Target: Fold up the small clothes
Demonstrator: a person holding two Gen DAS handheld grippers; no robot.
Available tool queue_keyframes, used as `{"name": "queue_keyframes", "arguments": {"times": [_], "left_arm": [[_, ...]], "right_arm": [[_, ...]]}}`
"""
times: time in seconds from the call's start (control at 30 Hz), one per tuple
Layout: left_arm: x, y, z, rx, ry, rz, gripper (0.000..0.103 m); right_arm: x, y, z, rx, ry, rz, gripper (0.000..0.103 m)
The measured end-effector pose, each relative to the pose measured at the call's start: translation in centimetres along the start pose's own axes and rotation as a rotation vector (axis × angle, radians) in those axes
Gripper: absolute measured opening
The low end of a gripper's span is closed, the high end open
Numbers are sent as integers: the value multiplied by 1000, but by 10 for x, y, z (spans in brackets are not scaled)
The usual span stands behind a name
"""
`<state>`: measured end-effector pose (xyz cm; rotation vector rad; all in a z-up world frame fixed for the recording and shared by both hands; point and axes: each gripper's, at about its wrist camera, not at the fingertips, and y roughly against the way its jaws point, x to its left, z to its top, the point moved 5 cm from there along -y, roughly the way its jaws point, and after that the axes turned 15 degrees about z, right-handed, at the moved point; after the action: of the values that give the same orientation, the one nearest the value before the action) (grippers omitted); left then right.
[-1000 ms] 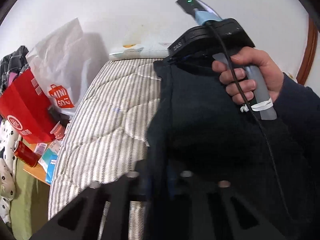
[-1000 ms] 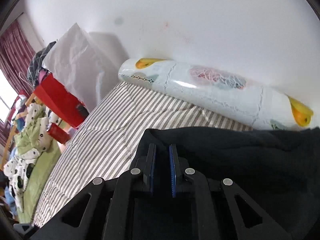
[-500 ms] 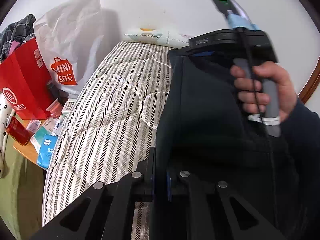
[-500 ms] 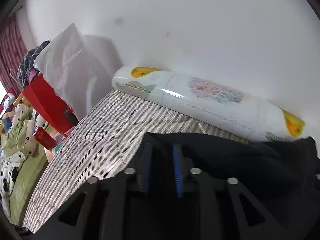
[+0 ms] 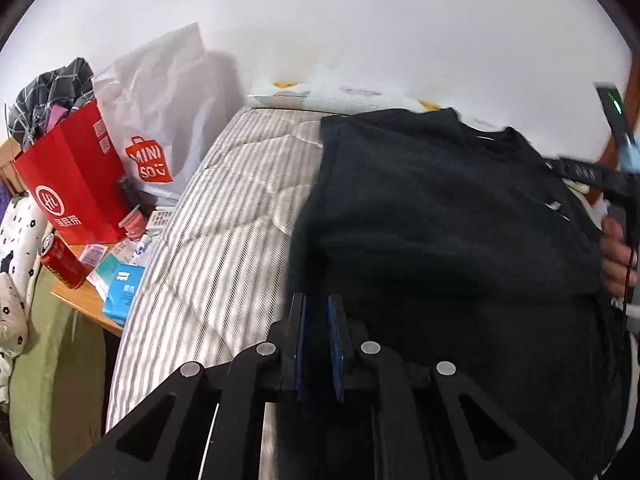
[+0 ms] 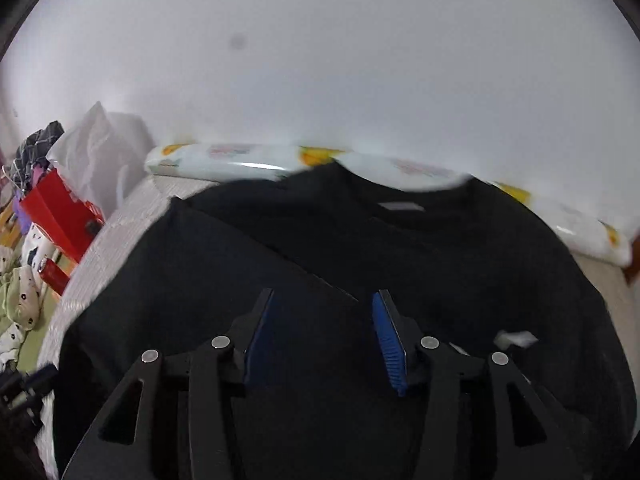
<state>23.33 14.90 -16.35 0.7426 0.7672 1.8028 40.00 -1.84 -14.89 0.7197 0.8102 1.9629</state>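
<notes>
A black T-shirt [image 6: 420,264] lies spread on the striped mattress [image 5: 224,240], collar and white label [image 6: 400,206] toward the wall, its left part folded over. My left gripper [image 5: 318,316] is shut on the black T-shirt's [image 5: 440,232] left edge, low over the bed. My right gripper [image 6: 324,320] hovers above the shirt with its jaws opening; its blue pads [image 6: 386,340] stand well apart and press on nothing. In the left wrist view the right gripper's body [image 5: 592,176] and the hand [image 5: 614,256] holding it show at the far right edge.
A patterned bolster [image 6: 224,162] lies along the white wall. Left of the bed stand a red paper bag [image 5: 76,184], a white Miniso bag [image 5: 156,120], a red can [image 5: 60,258] and small boxes [image 5: 122,288] on a wooden table. Green and spotted bedding [image 6: 16,292] lies lower left.
The right gripper has let go of the shirt, opened and drawn away to the right and up. The shirt now lies flatter on the bed. The left gripper stays shut on its edge.
</notes>
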Motion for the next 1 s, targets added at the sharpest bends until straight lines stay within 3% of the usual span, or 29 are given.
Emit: {"name": "queue_keyframes", "arguments": {"times": [0.23, 0.3, 0.4, 0.47, 0.53, 0.63, 0.7, 0.77, 1.0], "left_arm": [[-18, 26, -35, 23, -13, -34, 10], [-25, 30, -48, 23, -29, -10, 10], [-30, 31, -66, 39, -39, -1, 15], [-31, 30, -74, 53, -15, -18, 23], [-30, 25, -83, 80, 5, -37, 29], [-28, 22, -91, 83, -8, -19, 30], [-26, 25, -94, 54, -23, -9, 37], [-24, 27, -96, 27, -18, 7, 54], [-18, 28, -97, 6, -1, 9, 55]], "right_arm": [[-83, 106, -87, -85, -207, -105, 49], [-100, 127, -109, -96, -241, -137, 49], [-131, 163, -148, -87, -290, -220, 49], [-148, 184, -173, -87, -318, -257, 49], [-164, 201, -196, -87, -350, -286, 50], [-182, 223, -230, -97, -385, -323, 58], [-191, 231, -247, -104, -394, -357, 62], [-202, 237, -267, -101, -387, -400, 63], [-240, 260, -303, -83, -372, -535, 67]]}}
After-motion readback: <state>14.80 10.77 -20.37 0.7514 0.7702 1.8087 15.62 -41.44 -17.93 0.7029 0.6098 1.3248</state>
